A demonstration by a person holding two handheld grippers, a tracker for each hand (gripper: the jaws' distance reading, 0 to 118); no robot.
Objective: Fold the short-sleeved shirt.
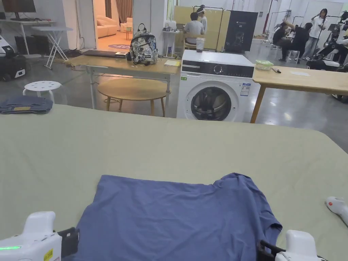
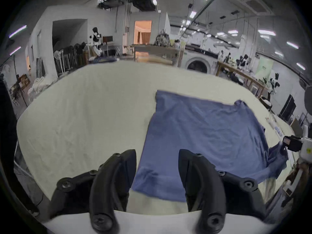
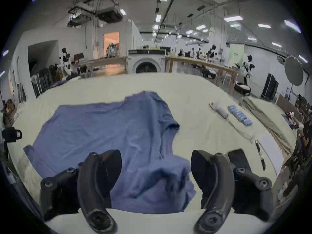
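Your left tongs (image 2: 157, 175) stand with jaws apart over the near left corner of the blue shirt (image 1: 176, 217), and your right tongs (image 3: 156, 175) stand just as wide over the bunched cloth at the near right; neither pinches anything yet. That placement reads as a setup for taking the 2 near corners at once, so the shirt can be carried over in 1 even fold. The shirt lies on the table (image 1: 170, 146) under its pale green cover, close to your edge, mostly flat, with 1 sleeve (image 1: 268, 226) crumpled at the right. That rumpled side likely needs smoothing or a deeper bite, since loose layers could slip. A white tool (image 1: 336, 206) rests well apart to the right, clear of the work.
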